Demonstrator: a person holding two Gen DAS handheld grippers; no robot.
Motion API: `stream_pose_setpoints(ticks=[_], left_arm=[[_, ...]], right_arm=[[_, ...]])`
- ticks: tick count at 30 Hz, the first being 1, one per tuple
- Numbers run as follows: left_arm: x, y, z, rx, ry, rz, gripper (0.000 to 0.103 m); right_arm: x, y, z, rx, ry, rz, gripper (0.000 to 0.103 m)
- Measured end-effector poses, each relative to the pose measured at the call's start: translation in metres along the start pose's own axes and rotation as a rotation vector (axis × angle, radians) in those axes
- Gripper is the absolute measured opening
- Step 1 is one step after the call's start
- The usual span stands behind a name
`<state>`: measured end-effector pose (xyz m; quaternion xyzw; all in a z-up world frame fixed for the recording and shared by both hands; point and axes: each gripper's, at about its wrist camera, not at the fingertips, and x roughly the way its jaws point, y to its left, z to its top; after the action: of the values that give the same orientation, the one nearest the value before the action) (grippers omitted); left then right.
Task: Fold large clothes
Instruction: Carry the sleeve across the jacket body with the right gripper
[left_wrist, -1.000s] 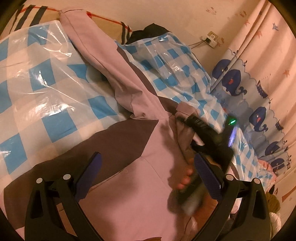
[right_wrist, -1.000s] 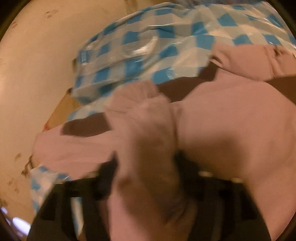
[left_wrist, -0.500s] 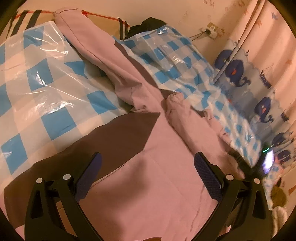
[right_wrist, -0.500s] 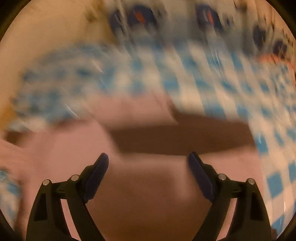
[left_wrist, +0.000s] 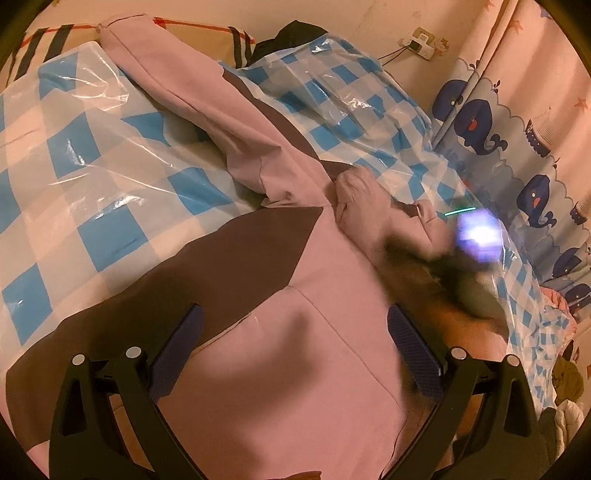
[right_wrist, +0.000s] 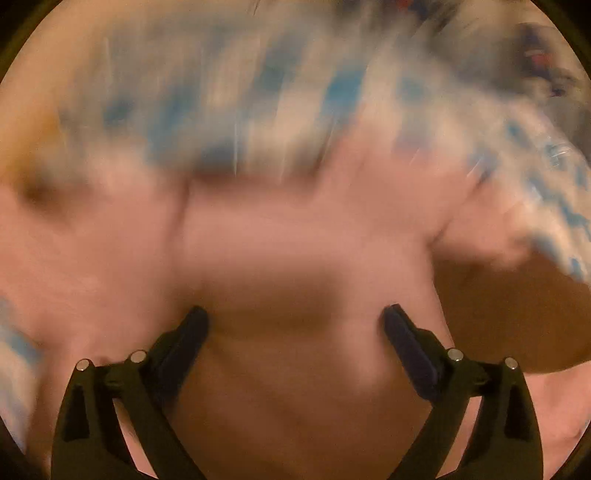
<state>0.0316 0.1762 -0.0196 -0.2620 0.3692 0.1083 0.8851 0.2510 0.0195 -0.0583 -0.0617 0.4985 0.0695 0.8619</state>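
While my left gripper (left_wrist: 291, 347) hangs wide apart over the pink and brown garment (left_wrist: 325, 369), that garment lies spread on the blue-checked plastic sheet (left_wrist: 92, 184). My right gripper (right_wrist: 295, 336) is opening above blurred pink cloth, pinching nothing.

Pink garment (left_wrist: 332, 387) with dark brown patches. Blue and white checked plastic sheet (left_wrist: 92, 206) under it. Pink curtain (left_wrist: 517, 122) with dark blue whales, red dots and small stars. Tan pillow (left_wrist: 48, 44) with black and red stripes. Black left hand-held gripper (left_wrist: 291, 343) with dark blue pads (left_wrist: 413, 354).
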Motion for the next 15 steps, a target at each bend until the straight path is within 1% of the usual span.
stream_pose_setpoints(ticks=[1, 2, 3, 4, 5, 6, 7, 8, 9, 10, 11, 12, 13, 14, 15], left_arm=[[0.0, 0.0, 0.0, 0.003, 0.004, 0.0, 0.096], [0.001, 0.001, 0.0, 0.004, 0.014, -0.003, 0.096], [0.002, 0.001, 0.0, -0.001, 0.022, -0.008, 0.096], [0.002, 0.002, 0.0, -0.008, 0.029, -0.012, 0.096], [0.002, 0.002, 0.0, -0.007, 0.032, -0.015, 0.096], [0.001, 0.001, 0.0, -0.004, 0.031, -0.016, 0.096], [0.0, 0.001, 0.0, -0.002, 0.027, -0.016, 0.096], [-0.001, 0.0, 0.0, -0.002, 0.02, -0.018, 0.096], [-0.002, -0.001, 0.0, 0.001, 0.015, -0.019, 0.096], [-0.003, -0.003, 0.0, 0.011, 0.007, -0.017, 0.096], [-0.004, -0.004, -0.001, 0.017, 0.004, -0.015, 0.096], [-0.004, -0.006, -0.002, 0.022, 0.002, -0.014, 0.096], [-0.003, -0.009, -0.003, 0.03, 0.003, -0.015, 0.096], [-0.003, -0.012, -0.004, 0.041, 0.004, -0.013, 0.096], [-0.002, -0.014, -0.006, 0.053, 0.005, -0.008, 0.096]], right_arm=[[0.003, 0.008, -0.001, -0.032, -0.01, -0.032, 0.093], [-0.001, 0.006, 0.002, -0.031, -0.005, -0.022, 0.093], [-0.011, -0.002, 0.007, -0.018, 0.01, 0.044, 0.092], [-0.02, -0.01, 0.008, -0.006, 0.0, 0.096, 0.092], [-0.036, -0.024, 0.006, 0.02, -0.038, 0.12, 0.092], [-0.054, -0.04, 0.002, 0.049, -0.09, 0.113, 0.092], [-0.079, -0.068, -0.008, 0.087, -0.156, 0.09, 0.092], [-0.093, -0.087, -0.016, 0.115, -0.182, 0.068, 0.092], [-0.112, -0.12, -0.034, 0.17, -0.215, 0.01, 0.092], [-0.121, -0.147, -0.053, 0.216, -0.229, -0.03, 0.092], [-0.123, -0.169, -0.069, 0.259, -0.227, -0.057, 0.092], [-0.114, -0.202, -0.094, 0.341, -0.189, -0.09, 0.093], [-0.096, -0.218, -0.109, 0.374, -0.12, -0.099, 0.093], [-0.068, -0.232, -0.13, 0.363, -0.013, -0.063, 0.093], [-0.057, -0.243, -0.141, 0.356, 0.005, -0.003, 0.093]])
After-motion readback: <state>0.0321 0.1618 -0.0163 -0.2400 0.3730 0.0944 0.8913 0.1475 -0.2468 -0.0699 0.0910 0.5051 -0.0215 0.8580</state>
